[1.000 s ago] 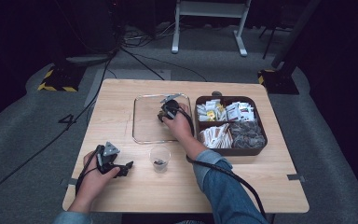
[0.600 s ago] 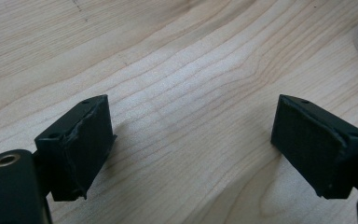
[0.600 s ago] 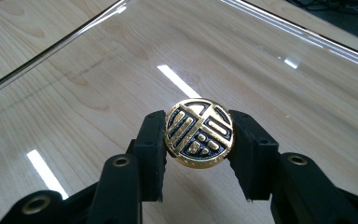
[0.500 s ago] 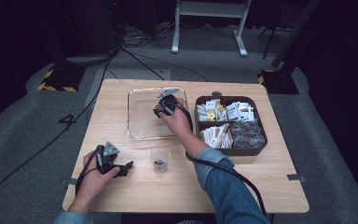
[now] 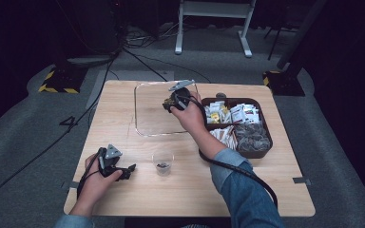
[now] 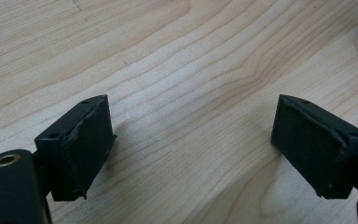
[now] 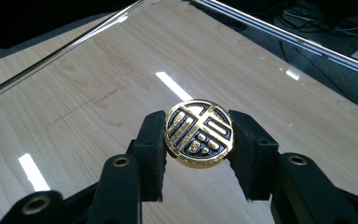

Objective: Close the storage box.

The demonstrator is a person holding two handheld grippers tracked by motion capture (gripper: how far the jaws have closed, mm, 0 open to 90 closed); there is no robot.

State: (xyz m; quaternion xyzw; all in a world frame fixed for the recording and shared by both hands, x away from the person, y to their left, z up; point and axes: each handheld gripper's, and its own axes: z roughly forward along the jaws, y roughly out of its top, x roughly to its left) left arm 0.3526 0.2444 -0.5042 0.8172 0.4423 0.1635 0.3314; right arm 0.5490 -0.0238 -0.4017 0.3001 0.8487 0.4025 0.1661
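A round gold disc with a black pattern (image 7: 199, 133) sits upright between the pads of my right gripper (image 7: 198, 140), which is shut on it. In the high view the right gripper (image 5: 169, 105) hangs above the right part of a clear glass tray (image 5: 145, 130), with the disc (image 5: 169, 102) at its tip. The tray's glass bottom and far rim (image 7: 279, 35) lie below the disc. My left gripper (image 5: 126, 170) rests on the wooden table (image 5: 123, 104) near the front left. Its jaws (image 6: 191, 140) stand open over bare wood.
A small clear cup (image 5: 163, 163) with dark bits in it stands between my hands near the table's front. To the right, a dark compartment tray (image 5: 266, 137) holds several packets and wrapped pieces. Cables trail from both grippers.
My right gripper has risen over the glass tray with the gold disc held in it. The left hand has stayed put.
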